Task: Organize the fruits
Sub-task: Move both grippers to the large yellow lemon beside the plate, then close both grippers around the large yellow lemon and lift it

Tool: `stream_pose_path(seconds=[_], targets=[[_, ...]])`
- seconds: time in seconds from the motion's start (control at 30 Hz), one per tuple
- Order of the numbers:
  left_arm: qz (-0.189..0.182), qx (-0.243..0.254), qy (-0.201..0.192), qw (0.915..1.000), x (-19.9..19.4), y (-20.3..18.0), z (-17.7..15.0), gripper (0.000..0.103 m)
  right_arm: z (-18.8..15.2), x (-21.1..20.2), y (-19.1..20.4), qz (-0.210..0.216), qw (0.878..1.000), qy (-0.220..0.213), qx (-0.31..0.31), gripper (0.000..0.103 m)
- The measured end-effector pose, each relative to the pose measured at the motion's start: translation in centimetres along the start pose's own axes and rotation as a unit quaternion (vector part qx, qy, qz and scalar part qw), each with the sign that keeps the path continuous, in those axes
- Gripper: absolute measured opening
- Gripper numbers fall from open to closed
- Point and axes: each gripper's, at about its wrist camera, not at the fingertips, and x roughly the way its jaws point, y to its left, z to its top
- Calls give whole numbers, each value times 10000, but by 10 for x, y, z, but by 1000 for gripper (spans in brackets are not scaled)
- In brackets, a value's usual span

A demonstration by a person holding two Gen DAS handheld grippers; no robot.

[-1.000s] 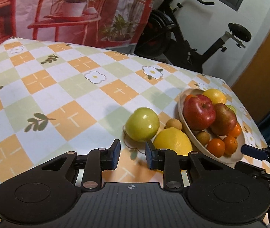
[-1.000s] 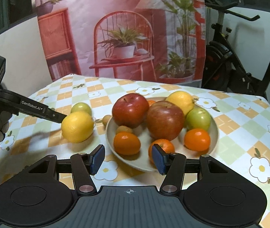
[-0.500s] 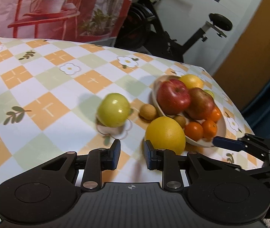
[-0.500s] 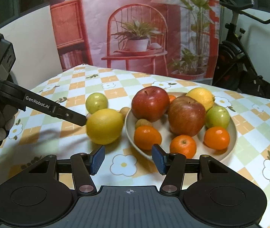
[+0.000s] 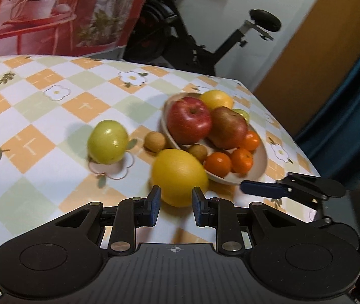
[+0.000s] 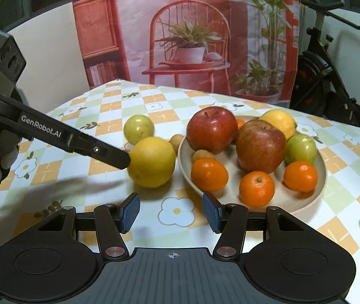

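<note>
- Swinging round since a second ago, the left tongs (image 5: 174,204) are now lining up on the yellow lemon (image 5: 179,176), which was off to their right
- Spread jaws are flanking its near side, not pinching yet
- Lemon is sitting on the counter (image 5: 40,131) just beside the bowl (image 6: 317,190), dead ahead of the left tongs
- Right tongs (image 6: 170,212) are hovering spread and empty, farther from it

Big yellow lemon (image 5: 179,176) on cloth beside heaped fruit plate (image 6: 314,197); green apple (image 5: 107,141) apart.
</note>
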Motion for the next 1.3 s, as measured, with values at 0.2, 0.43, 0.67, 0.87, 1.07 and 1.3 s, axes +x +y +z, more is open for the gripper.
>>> stream_pose_path(seconds=[0.2, 0.43, 0.67, 0.87, 1.07, 1.3], targets=[[-67, -679, -239, 9974, 1, 20, 15, 28, -2, 1, 4, 35, 10000, 36, -45, 51], [-290, -1131, -132, 9931, 27, 31, 39, 28, -3, 5, 5, 28, 9999, 112, -43, 51], [-399, -1669, 28, 9852, 52, 45, 43, 28, -3, 11, 7, 78, 9997, 187, -96, 51], [-596, -1651, 121, 9844, 59, 43, 39, 28, 0, 20, 8, 138, 9996, 243, 6, 51], [-635, -1532, 123, 9861, 53, 36, 34, 28, 5, 27, 9, 263, 9993, 241, 117, 51], [-699, -1376, 132, 9879, 41, 28, 26, 28, 8, 32, 9, 381, 9986, 218, 296, 53]])
